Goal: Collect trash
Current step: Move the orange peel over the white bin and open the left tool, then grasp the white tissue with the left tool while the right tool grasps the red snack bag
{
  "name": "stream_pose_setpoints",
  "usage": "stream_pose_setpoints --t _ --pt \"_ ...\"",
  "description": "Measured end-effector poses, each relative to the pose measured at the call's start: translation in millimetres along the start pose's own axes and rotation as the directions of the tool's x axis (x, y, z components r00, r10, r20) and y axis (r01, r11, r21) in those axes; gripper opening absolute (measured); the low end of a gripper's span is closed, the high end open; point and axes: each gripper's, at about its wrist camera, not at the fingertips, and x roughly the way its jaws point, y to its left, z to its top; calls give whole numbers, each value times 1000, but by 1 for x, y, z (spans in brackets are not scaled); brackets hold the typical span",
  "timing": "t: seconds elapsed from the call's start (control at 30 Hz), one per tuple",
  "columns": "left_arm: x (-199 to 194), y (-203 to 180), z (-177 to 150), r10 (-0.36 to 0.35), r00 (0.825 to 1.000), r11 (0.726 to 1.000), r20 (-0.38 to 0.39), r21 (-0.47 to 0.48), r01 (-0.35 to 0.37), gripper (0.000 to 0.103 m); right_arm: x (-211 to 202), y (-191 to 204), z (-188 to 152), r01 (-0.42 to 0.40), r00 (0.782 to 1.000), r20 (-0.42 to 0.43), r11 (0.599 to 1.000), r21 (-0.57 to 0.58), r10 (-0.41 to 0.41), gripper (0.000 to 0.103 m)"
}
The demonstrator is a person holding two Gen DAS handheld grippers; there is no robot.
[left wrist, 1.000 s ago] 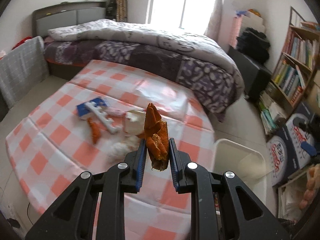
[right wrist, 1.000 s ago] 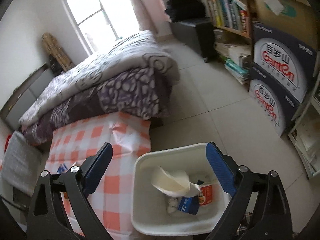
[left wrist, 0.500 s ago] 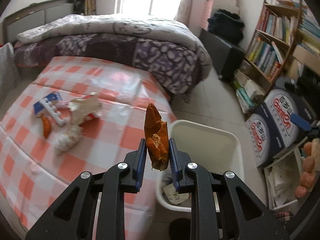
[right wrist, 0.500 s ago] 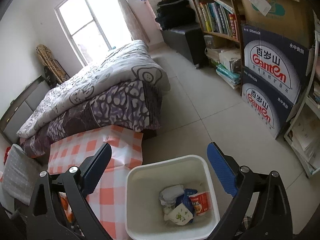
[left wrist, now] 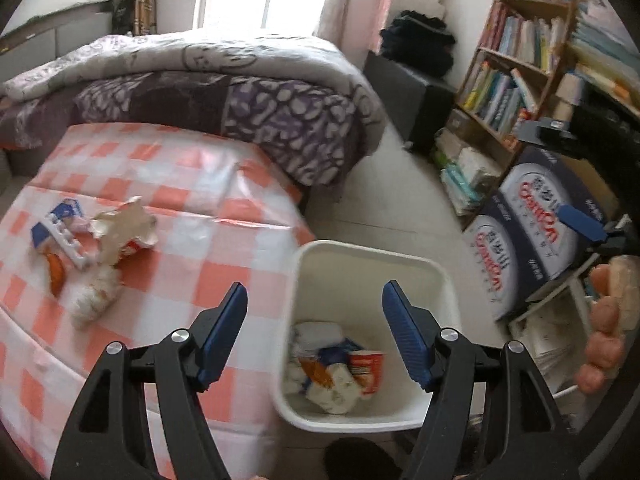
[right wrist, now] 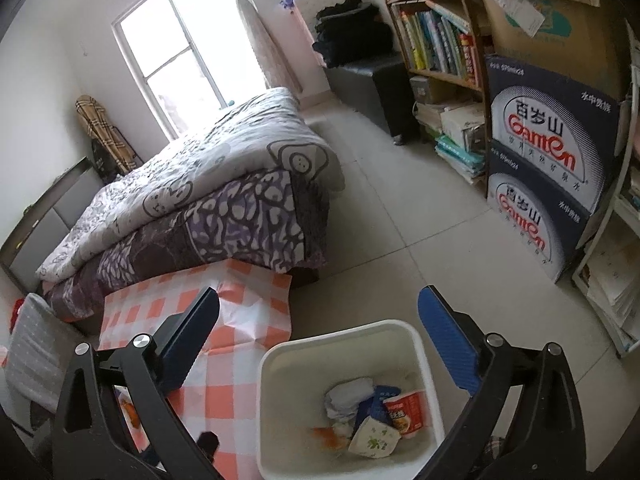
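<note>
Trash in bin: orange peel [left wrist: 316, 370], a red cup [left wrist: 367, 366] and crumpled paper lie in the white bin [left wrist: 362, 250] on the floor, beside the surface [left wrist: 192, 204].
Trash left: torn carton [left wrist: 120, 228], white wad [left wrist: 94, 296], orange scrap [left wrist: 55, 273] on the checked cloth.
Left gripper [left wrist: 315, 330]: fingers wide apart, empty, above the bin.
Right gripper [right wrist: 319, 346]: fingers wide apart, empty, above the bin.

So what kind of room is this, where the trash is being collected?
Most likely a bedroom in a home: a bed with a patterned quilt under the window, a bookshelf packed with books, and a table with a checked cloth beside a white bin.
</note>
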Motion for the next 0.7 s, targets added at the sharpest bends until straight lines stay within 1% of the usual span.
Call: stream_pose_setpoints --t 0.17,0.23,0.33,0.37,0.43,0.47,0.53,0.63,0.7 --pt "10 42 4 78 996 996 -43 -39 -80 69 5 16 -6 -17 1000 -24 999 -35 16 96" --pt "14 57 4 113 991 992 -69 -42 -116 69 8 22 -9 -22 999 -33 998 -50 20 96" --pt "22 83 5 181 978 982 -108 -37 -186 69 15 32 -14 -35 997 -67 997 -74 30 96" --pt "26 92 5 204 971 977 -128 -29 -209 69 17 35 -15 -37 997 -76 996 -81 31 96" --pt "34 108 5 271 950 962 -155 1 -274 69 21 42 -20 -41 995 -95 993 -106 31 96" --pt "40 119 4 315 934 949 -167 24 -315 69 23 47 -23 -44 994 -104 991 -126 30 96" --pt "50 136 2 349 917 937 -194 41 -348 69 26 58 -29 -48 993 -119 984 -172 28 96" --pt "67 157 -2 381 896 924 -230 68 -376 69 30 71 -37 -50 991 -133 968 -244 18 96" --pt "77 164 -5 374 891 927 -257 80 -366 68 33 81 -42 -58 990 -138 952 -301 17 96"
